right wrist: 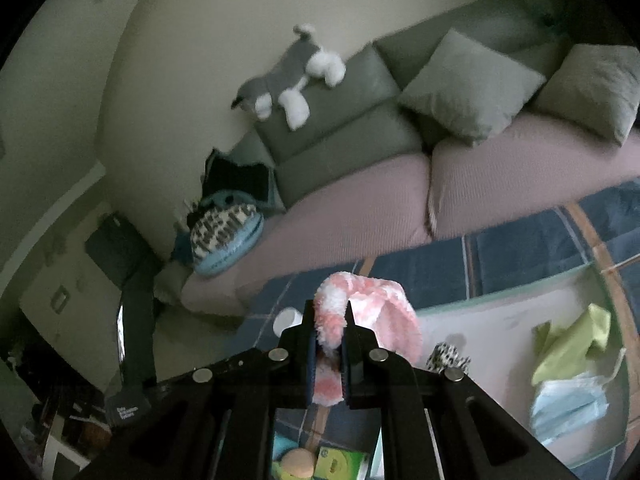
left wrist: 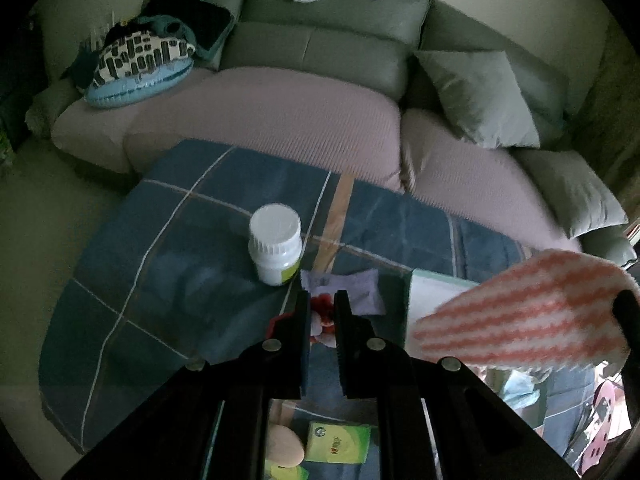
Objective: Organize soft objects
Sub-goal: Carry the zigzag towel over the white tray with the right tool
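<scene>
My right gripper (right wrist: 329,312) is shut on a fluffy pink-and-white striped cloth (right wrist: 372,312) and holds it above the table; the same cloth (left wrist: 528,312) shows at the right of the left wrist view. My left gripper (left wrist: 322,300) hovers low over the blue plaid tablecloth (left wrist: 160,280), its jaws narrowly apart around a small red-and-white soft item (left wrist: 323,316); I cannot tell whether they grip it. A pale purple cloth (left wrist: 356,288) lies just beyond the fingertips.
A white pill bottle (left wrist: 276,244) stands left of the left gripper. A white tray (right wrist: 496,320) holds a green cloth (right wrist: 572,340), a blue face mask (right wrist: 568,404) and a patterned item (right wrist: 448,354). The sofa (left wrist: 280,120) carries cushions (left wrist: 476,96), a plush dog (right wrist: 292,80) and a patterned pillow (left wrist: 140,64).
</scene>
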Demonstrator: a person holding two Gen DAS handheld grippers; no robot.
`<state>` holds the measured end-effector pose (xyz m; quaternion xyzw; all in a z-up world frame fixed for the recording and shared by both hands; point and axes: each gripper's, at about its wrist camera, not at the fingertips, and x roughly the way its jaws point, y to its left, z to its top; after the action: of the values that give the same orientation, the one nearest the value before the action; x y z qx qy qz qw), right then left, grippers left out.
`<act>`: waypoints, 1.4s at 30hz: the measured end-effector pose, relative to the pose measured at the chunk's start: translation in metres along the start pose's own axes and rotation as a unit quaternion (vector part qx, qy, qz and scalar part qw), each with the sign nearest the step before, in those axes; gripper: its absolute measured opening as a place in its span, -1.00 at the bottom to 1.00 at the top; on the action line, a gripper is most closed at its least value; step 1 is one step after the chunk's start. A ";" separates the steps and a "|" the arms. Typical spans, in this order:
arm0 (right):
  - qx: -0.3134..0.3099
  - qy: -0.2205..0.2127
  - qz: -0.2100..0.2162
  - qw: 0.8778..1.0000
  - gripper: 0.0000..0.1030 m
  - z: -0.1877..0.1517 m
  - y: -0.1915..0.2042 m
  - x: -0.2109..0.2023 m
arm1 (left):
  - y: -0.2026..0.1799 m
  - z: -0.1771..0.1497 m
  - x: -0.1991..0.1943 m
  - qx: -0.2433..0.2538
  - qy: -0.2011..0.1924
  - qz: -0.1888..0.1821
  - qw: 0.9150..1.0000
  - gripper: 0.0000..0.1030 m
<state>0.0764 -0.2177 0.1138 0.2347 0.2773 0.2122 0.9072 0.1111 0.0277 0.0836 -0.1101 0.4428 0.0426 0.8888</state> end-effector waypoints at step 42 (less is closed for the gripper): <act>0.137 0.089 -0.190 0.968 -0.81 -0.019 -0.160 0.039 | -0.120 -0.023 0.134 0.052 0.100 -0.118 0.987 -0.78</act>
<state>0.1355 -0.3196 -0.0024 0.2795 0.4229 0.0157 0.8618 0.1949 -0.0976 -0.0171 -0.1191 0.5148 -0.0965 0.8435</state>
